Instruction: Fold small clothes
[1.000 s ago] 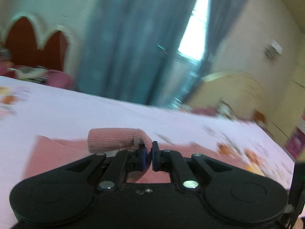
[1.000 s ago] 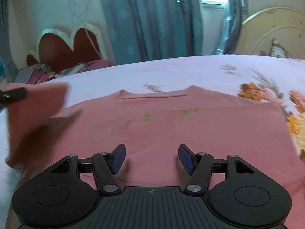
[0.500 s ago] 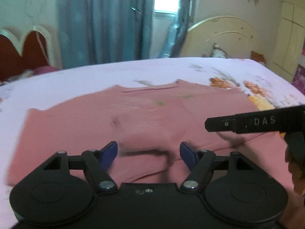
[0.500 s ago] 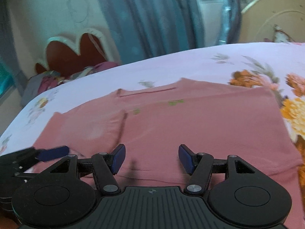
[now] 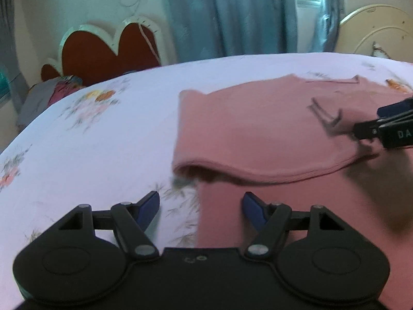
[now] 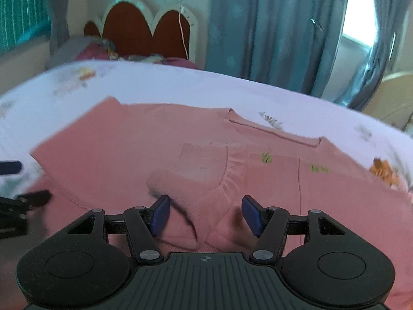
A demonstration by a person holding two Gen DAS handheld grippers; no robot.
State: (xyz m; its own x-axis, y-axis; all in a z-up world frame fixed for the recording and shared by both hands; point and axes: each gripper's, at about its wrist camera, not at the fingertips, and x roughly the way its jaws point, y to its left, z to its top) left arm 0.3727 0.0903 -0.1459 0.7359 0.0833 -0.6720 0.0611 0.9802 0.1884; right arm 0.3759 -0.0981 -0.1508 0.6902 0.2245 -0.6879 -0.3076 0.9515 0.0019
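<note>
A small pink knit sweater (image 6: 160, 139) lies flat on the bed, neck away from me, with its left sleeve folded across the body (image 5: 253, 134). The ribbed cuff (image 6: 206, 180) of that sleeve lies on the chest. My right gripper (image 6: 204, 214) is open just above the cuff's near end, empty. My left gripper (image 5: 201, 208) is open and empty over the sweater's lower left edge. The right gripper also shows in the left wrist view (image 5: 387, 126), and the left gripper's fingertips (image 6: 10, 168) show at the left edge of the right wrist view.
The bed has a white floral sheet (image 5: 85, 139). A red heart-shaped headboard (image 5: 103, 49) and a pile of clothes (image 5: 51, 90) stand at the far left. Blue curtains (image 6: 273, 31) hang behind. A cream footboard (image 5: 376, 33) is at the far right.
My left gripper let go of the sleeve cuff, opened, and drew back to the left of the sweater. The sleeve now lies folded across the body. My right gripper moved in over the cuff.
</note>
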